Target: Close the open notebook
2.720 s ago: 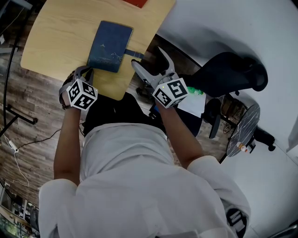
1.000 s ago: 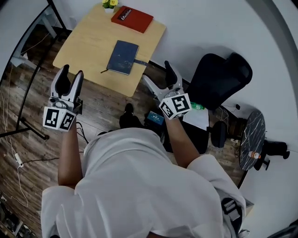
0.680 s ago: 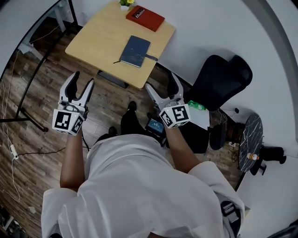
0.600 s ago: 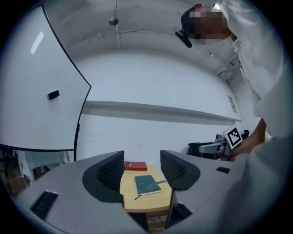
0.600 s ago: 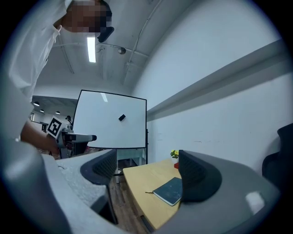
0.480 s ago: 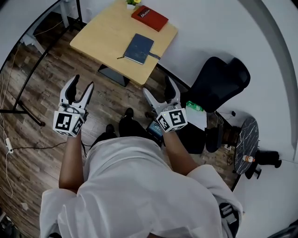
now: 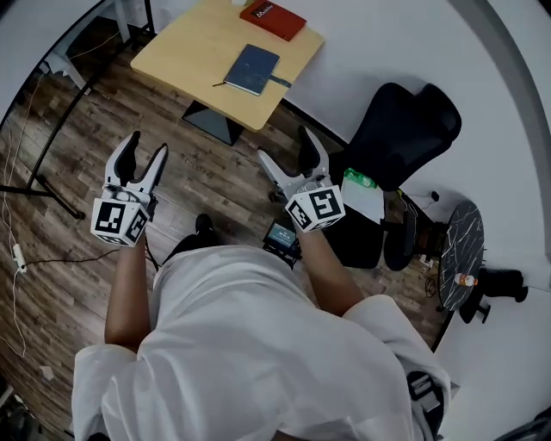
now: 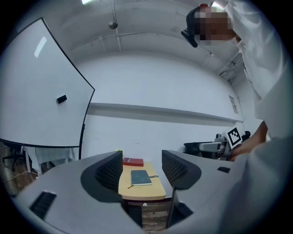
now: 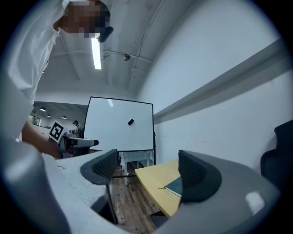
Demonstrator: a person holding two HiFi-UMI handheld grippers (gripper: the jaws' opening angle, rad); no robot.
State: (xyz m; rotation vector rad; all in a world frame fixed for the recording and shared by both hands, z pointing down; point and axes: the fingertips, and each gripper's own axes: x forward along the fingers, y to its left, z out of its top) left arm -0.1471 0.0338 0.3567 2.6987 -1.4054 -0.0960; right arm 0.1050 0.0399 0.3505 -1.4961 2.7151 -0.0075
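Observation:
The dark blue notebook (image 7: 252,69) lies closed, strap across it, on the light wooden table (image 7: 185,52), far from both grippers. My left gripper (image 7: 144,151) hangs over the wooden floor, its jaws open and empty; they have just been opening a little further. My right gripper (image 7: 287,151) is held level beside it, also open with nothing in it. In the left gripper view the notebook (image 8: 141,178) shows small between the jaws of that gripper (image 8: 143,165). In the right gripper view the notebook (image 9: 175,186) peeks out beside the right jaw of that gripper (image 9: 146,168).
A red book (image 7: 273,19) lies at the table's far edge. A black office chair (image 7: 405,129) stands to the right, with papers (image 7: 362,194) and a small round table (image 7: 452,250) near it. A whiteboard (image 9: 121,123) stands left of the table. Cables (image 7: 17,258) trail over the floor.
The person has stepped back from the table. Both grippers, earlier at the table's near edge by the closed notebook, now hang over the floor well short of it.

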